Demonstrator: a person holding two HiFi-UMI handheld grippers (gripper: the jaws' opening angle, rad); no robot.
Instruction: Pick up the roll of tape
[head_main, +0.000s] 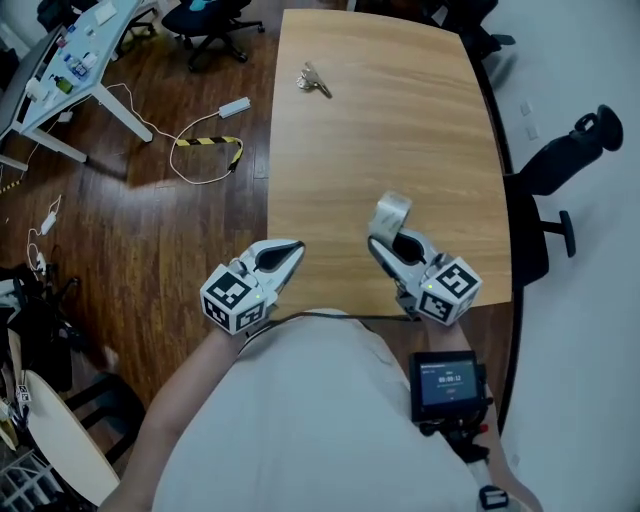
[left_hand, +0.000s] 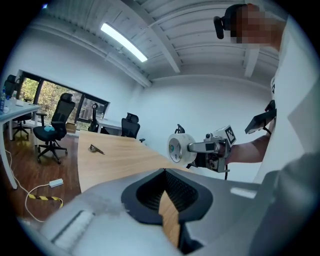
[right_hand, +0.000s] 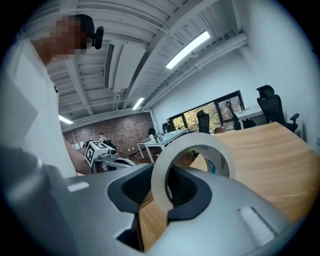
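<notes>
**Roll is up, but the grip looks thin: risk of slip**

The roll of tape (head_main: 392, 213) is held in the air by the right gripper (head_main: 384, 238), above the near part of the table (head_main: 400, 120), not touching it.

What can go wrong, in my opinion:
- The hold seems to be only on the lower part of the ring, w/ most of the roll standing free above. A quick turn of the wrist could make the roll pivot or slide out.
- If the squeeze gets weaker, the roll drops on the table, and a round thing may roll off the edge to the floor.
- A too hard squeeze could deform the ring, but this is less probable.

Fingers (right_hand: 200, 192) of the right gripper: partly apart, pinching the band of the roll btw. the dark pads. The exact contact place is partly covered by the roll itself.

The left gripper (head_main: 290, 250) hangs well apart from the roll; its fingers are pressed together at the tips and hold nothing.
</notes>
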